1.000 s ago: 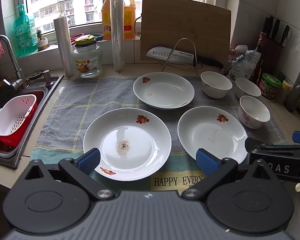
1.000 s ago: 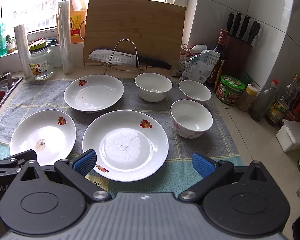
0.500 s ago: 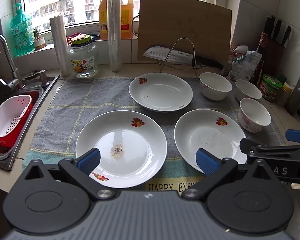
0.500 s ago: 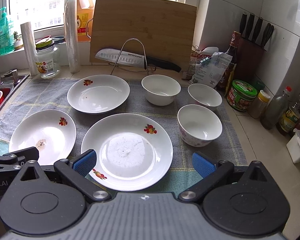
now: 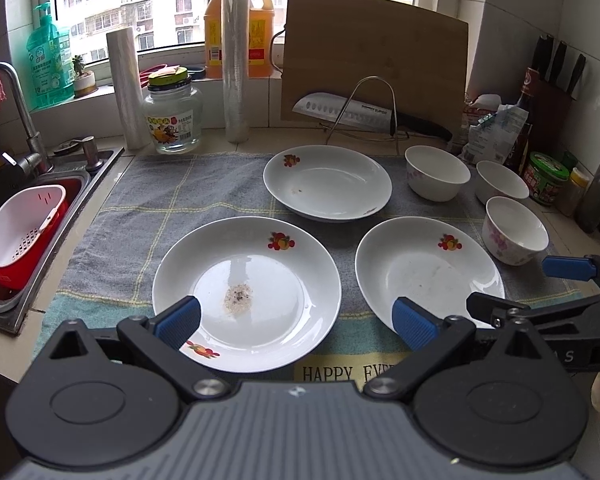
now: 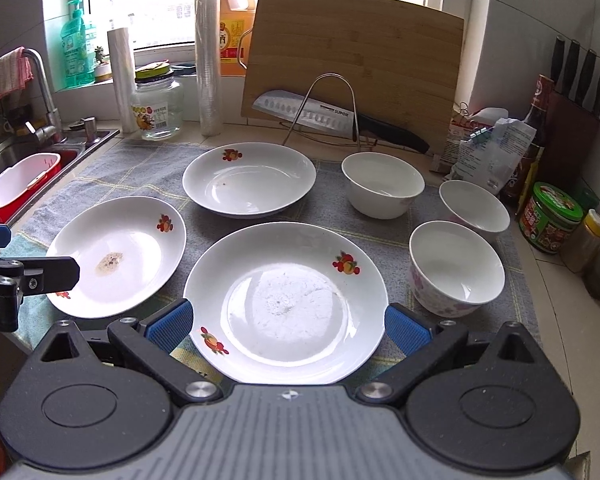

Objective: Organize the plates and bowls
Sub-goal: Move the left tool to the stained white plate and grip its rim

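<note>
Three white plates with fruit prints lie on a grey towel: a near-left plate (image 5: 256, 276) with crumbs, a near-right plate (image 5: 424, 268) and a far plate (image 5: 332, 184). Three white bowls stand at the right: a far bowl (image 5: 436, 172), a middle bowl (image 5: 500, 186) and a near flowered bowl (image 5: 514, 230). My left gripper (image 5: 296, 324) is open above the near-left plate's front edge. My right gripper (image 6: 288, 324) is open and empty over the near-right plate (image 6: 288, 300). The other plates (image 6: 116, 252) (image 6: 248, 178) and the bowls (image 6: 456, 264) also show in the right wrist view.
A sink with a red-and-white basket (image 5: 16, 240) lies at the left. A glass jar (image 5: 174, 116), wrap rolls (image 5: 236, 64), a cutting board (image 5: 376, 56) and a knife on a wire rack (image 5: 364, 114) stand behind. Bottles and a green tin (image 5: 548, 178) crowd the right.
Both grippers have drawn back and turned slightly, so the plates and bowls sit further right in each view. Both stay open and nothing on the towel has moved.
</note>
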Tool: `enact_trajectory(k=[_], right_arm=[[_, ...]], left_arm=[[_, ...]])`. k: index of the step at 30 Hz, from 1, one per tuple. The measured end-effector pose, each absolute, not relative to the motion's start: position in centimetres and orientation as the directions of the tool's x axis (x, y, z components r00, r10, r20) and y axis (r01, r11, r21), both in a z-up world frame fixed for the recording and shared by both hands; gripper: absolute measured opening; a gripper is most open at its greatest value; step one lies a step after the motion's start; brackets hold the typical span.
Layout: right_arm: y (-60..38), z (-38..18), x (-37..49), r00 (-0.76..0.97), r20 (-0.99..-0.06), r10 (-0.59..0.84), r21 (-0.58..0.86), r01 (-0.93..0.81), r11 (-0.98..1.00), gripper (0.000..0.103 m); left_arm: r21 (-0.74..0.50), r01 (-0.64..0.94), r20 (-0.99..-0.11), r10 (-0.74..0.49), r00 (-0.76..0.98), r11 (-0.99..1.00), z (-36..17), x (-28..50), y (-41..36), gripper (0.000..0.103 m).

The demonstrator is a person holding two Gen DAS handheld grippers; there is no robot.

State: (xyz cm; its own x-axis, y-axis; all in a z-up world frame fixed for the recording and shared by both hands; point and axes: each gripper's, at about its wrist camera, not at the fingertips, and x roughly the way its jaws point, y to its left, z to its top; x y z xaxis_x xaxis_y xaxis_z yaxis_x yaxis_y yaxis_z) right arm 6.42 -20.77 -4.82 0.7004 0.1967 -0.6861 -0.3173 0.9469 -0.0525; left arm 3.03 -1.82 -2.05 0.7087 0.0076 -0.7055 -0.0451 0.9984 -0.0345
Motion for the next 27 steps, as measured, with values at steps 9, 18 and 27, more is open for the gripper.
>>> enact_trajectory(k=[9, 18, 27], right_arm=[[-19.7, -5.1, 6.5, 0.691, -0.670, 0.269, -0.026, -0.384, 0.923, 0.103], [-15.8, -5.9, 5.9, 0.683, -0.680, 0.266, -0.050, -0.406, 0.913, 0.103], [-10.5, -8.0, 5.7, 0.634, -0.723, 0.275, -0.019, -0.416, 0.909, 0.103]], left_arm=[[-0.023, 0.013, -0.728, -0.026, 0.685, 1.000, -2.9, 3.1, -0.1, 0.101], [-0.043, 0.100, -0.752, -0.098, 0.652, 0.994, -4.3, 4.6, 4.0, 0.101], [-0.051, 0.182, -0.763, -0.156, 0.628, 0.982, -4.8, 7.2, 9.2, 0.101]])
